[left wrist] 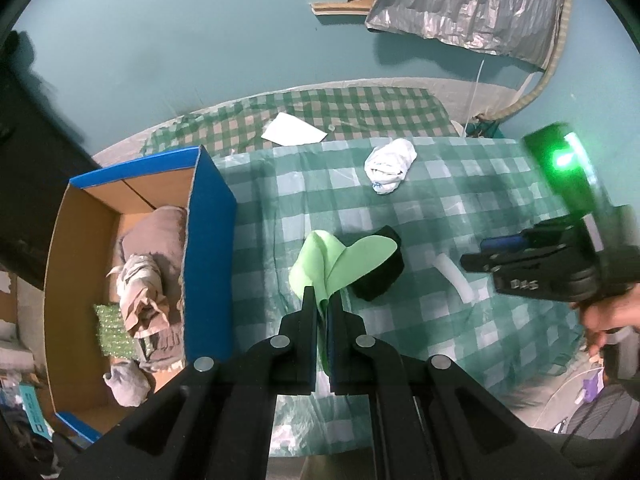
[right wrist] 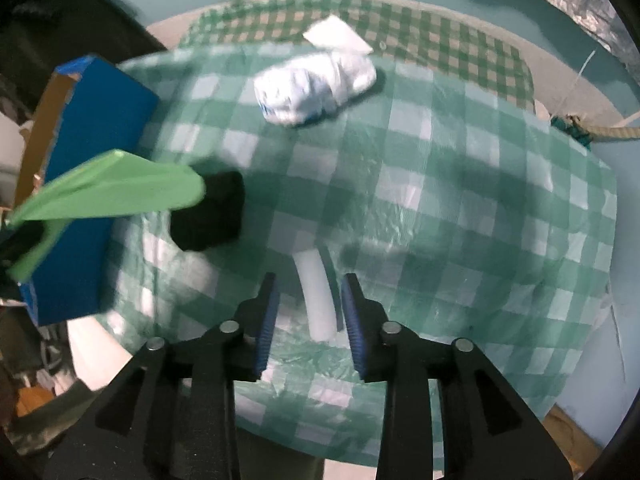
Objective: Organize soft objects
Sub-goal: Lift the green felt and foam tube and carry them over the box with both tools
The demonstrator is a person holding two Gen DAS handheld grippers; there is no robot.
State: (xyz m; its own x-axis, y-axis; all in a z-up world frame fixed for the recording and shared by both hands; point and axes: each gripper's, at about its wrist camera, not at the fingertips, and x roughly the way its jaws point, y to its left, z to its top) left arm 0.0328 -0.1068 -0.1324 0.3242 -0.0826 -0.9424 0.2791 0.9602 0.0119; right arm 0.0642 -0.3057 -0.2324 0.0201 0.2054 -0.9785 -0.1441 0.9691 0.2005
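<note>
Two tools were at work over a bench draped in a green-and-white checked cover. The left tool was clenched on a light green cloth, which fanned up from between its fingers and hung above the bench, just beside a black soft lump lying on the cover. In the right wrist view the same cloth reached across the blue side of a cardboard box.

The right tool was released, its blue-padded fingers spread on either side of a white foam tube that lay on the cover between them; whether the pads touched it could not be told. Farther back on the bench sat a white bundle of crumpled fabric, well apart from the tube. The box stood at the left edge of the bench, holding grey and beige cloths and a green beaded piece.
</note>
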